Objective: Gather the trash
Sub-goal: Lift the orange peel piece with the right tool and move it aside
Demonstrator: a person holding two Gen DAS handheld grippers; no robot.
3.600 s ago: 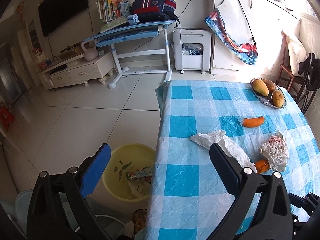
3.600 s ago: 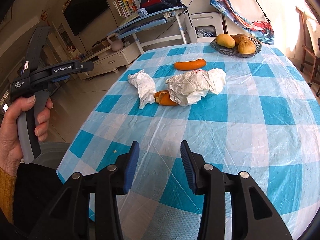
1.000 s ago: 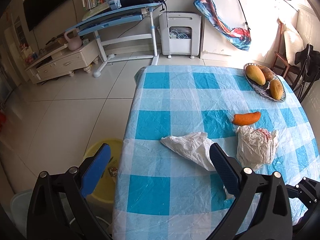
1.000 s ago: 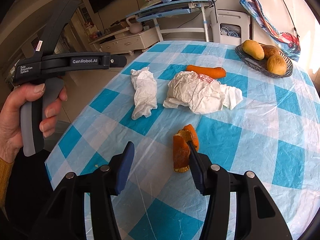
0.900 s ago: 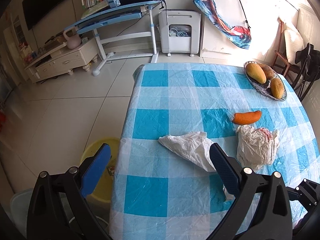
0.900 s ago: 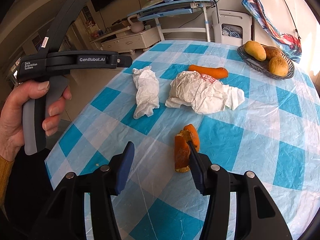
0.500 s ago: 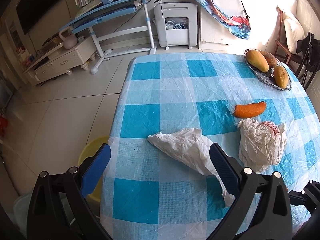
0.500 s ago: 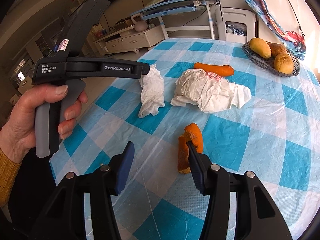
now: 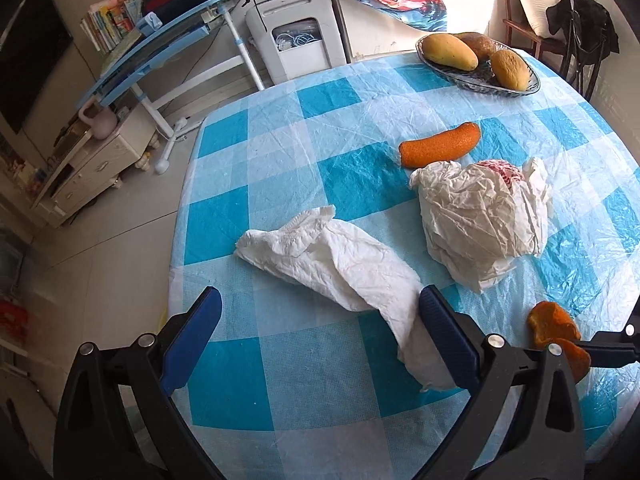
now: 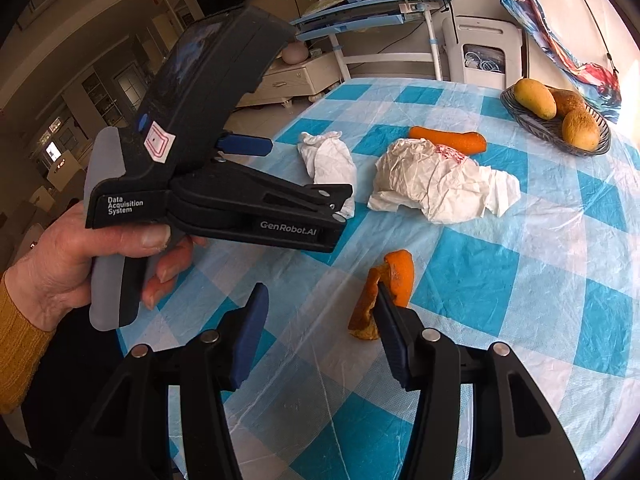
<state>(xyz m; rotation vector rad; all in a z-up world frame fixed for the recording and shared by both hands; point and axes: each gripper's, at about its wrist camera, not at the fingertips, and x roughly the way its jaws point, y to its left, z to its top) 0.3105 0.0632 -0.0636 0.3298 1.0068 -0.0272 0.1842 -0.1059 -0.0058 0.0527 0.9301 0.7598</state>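
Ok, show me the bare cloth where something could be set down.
Free: the far corner beyond the crumpled tissue, left of the carrot, and the near right side past the orange peel. Crowded: the middle, where tissue, paper wrapper, carrot and peel cluster.

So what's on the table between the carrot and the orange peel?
The big crumpled paper wrapper lies between the carrot and the orange peel. The right wrist view shows it best; the left wrist view shows the same.

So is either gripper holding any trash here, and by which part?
Nothing is held. Left gripper is open above the tissue; right gripper is opening beside the orange peel.
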